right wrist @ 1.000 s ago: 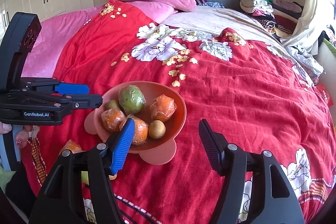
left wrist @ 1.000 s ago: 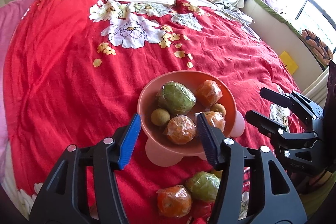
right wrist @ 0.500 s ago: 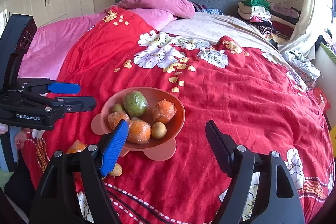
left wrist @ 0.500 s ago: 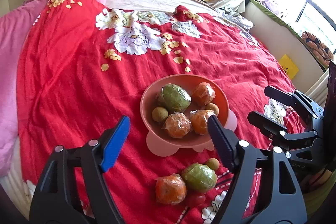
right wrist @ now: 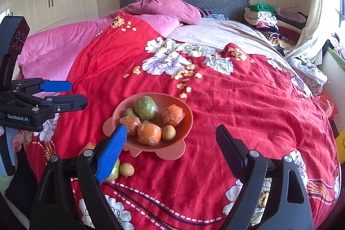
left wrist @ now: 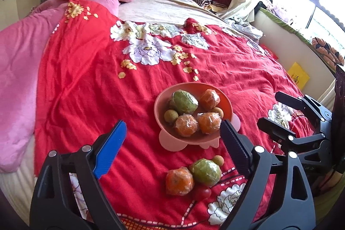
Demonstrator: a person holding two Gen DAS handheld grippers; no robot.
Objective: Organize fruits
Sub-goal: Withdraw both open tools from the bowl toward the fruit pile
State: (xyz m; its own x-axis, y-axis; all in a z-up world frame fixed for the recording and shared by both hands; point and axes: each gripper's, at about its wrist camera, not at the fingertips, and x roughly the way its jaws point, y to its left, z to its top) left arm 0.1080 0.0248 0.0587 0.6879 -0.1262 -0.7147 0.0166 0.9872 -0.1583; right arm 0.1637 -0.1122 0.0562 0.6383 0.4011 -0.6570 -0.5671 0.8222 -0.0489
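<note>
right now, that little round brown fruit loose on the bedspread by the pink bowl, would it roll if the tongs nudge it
Probably yes. The small brown fruit looks round and smooth, so a nudge may send it rolling. The wrinkled red bedspread looks soft, which should slow it, and the wrapped green fruit close beside it would likely block that way.

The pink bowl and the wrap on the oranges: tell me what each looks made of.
Pink bowl: probably moulded plastic, matte, judging by its even colour, smooth rim and scalloped foot.
Wrap on the oranges: thin clear plastic film, glossy; it crinkles and throws white glints over the peel.
</note>
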